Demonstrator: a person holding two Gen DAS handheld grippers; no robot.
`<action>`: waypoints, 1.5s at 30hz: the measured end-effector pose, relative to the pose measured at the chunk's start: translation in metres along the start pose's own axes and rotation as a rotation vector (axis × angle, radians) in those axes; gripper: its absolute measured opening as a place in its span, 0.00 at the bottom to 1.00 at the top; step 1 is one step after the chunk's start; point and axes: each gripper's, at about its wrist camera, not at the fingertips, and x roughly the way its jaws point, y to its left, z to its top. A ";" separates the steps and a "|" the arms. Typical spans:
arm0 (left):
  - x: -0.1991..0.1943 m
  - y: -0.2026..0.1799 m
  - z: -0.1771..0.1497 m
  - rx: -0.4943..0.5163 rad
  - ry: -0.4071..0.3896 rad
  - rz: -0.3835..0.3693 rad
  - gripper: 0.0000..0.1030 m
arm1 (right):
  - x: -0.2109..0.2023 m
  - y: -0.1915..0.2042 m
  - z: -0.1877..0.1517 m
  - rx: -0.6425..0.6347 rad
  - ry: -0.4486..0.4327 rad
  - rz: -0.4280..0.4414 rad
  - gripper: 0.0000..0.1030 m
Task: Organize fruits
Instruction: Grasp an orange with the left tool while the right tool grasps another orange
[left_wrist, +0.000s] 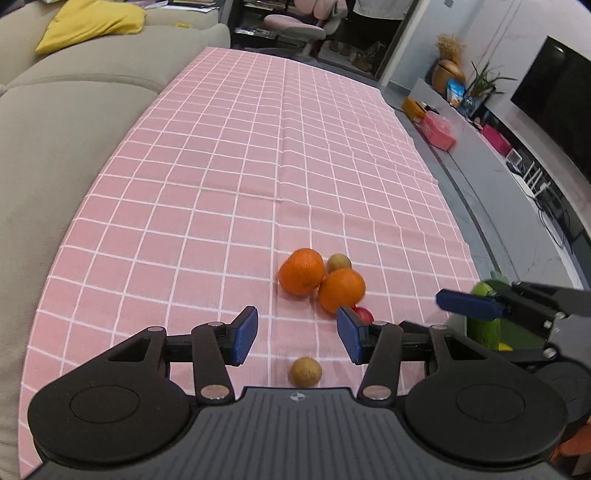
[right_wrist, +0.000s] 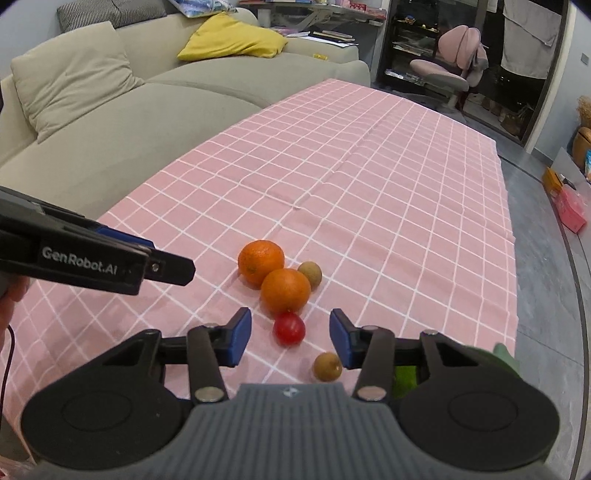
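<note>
Fruits lie loose on the pink checked tablecloth (right_wrist: 369, 166); picking has not begun. Left gripper (left_wrist: 297, 334) gapes empty over a small brown round fruit (left_wrist: 305, 371). Right gripper (right_wrist: 290, 338), half-open and empty, frames a small red tomato-like fruit (right_wrist: 289, 328) and must lower around it before closing.

Each black hand-held gripper (left_wrist: 297, 338) has blue pads (right_wrist: 241, 334), silver screws and white "GenRobot.AI" lettering.

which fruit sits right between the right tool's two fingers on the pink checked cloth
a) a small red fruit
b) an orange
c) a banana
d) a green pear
a: in the right wrist view the small red fruit lies on the cloth between the open fingers of the right tool, just in front of the two oranges, with neither pad touching it.
</note>
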 end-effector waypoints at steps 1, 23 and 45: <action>0.004 0.002 0.002 -0.013 0.007 -0.003 0.57 | 0.006 0.000 0.001 0.005 0.006 0.005 0.43; 0.071 0.013 0.025 -0.160 0.048 -0.038 0.57 | 0.090 -0.012 0.019 0.107 0.084 0.055 0.50; 0.080 0.023 0.020 -0.273 0.024 -0.063 0.47 | 0.101 -0.014 0.024 0.103 0.138 0.071 0.41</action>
